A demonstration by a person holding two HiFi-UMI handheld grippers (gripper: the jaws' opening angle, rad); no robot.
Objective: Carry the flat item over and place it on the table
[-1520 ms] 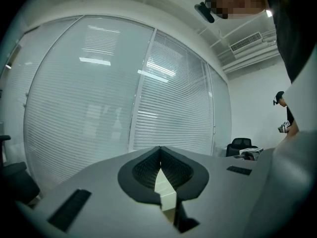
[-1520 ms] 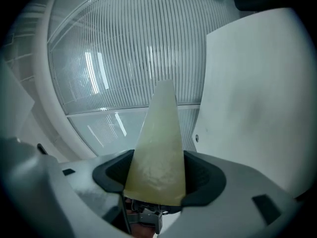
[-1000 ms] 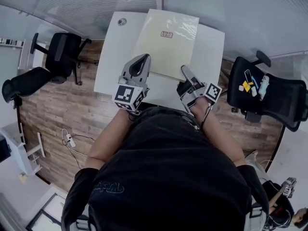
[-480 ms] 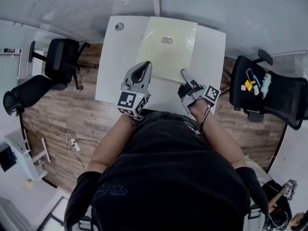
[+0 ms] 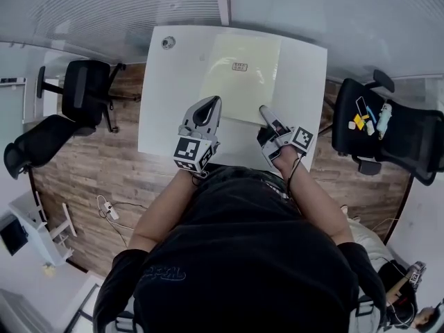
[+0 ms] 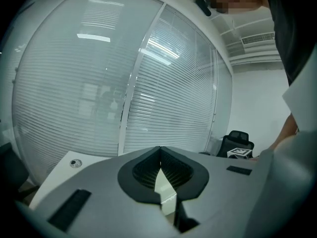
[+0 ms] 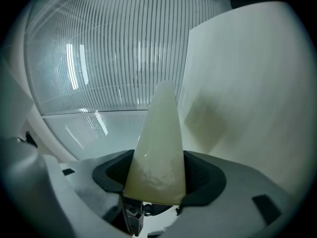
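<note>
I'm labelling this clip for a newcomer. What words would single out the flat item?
Find the white table. Over its middle is a pale yellow sheet, its near edge clamped by the left gripper and right gripper. Only it carries a small label.

The white table is overlooked steeply from above by the head view; from close at its near edge, both gripper views are aimed almost level across it; its top is shared.

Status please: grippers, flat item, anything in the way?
Left gripper, right gripper both shut on flat sheet. Sheet over white table. Nothing in the way.
</note>
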